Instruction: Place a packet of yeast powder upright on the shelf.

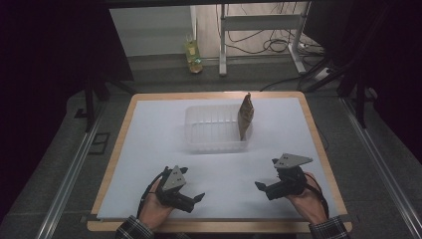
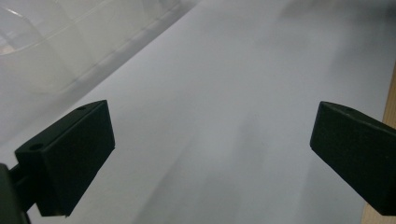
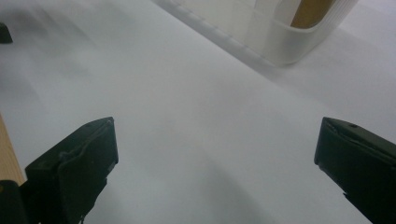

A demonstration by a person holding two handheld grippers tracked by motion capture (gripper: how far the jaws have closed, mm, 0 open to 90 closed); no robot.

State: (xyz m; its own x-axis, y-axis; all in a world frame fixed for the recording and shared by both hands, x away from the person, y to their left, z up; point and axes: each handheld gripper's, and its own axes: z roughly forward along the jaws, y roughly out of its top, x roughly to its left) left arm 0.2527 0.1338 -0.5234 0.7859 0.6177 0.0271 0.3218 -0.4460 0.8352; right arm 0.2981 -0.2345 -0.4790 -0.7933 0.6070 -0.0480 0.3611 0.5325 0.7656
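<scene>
Two tools rested near the front edge of the surface (image 1: 149, 149), each held in one of the person's hands. The left tool (image 1: 191, 199) lay at the near left, pointing toward the right; in the left gripper view its jaws stood wide apart with nothing but white sheet between them. The right tool (image 1: 263, 188) lay at the near right, pointing toward the left; in the right gripper view its jaws likewise stood wide apart and held nothing. The two tools were well apart from each other.

Farther back, near the middle of the surface, stood a clear plastic container (image 1: 214, 134), well apart from both tools. A brown packet (image 1: 245, 115) stood upright inside the container, leaning against its right wall, with its top rising above the rim. The right gripper view showed the container corner (image 3: 299, 42) with the brown packet (image 3: 310, 11) behind its wall.

Beyond the surface, a bottle (image 1: 193, 55) stood on the floor.
</scene>
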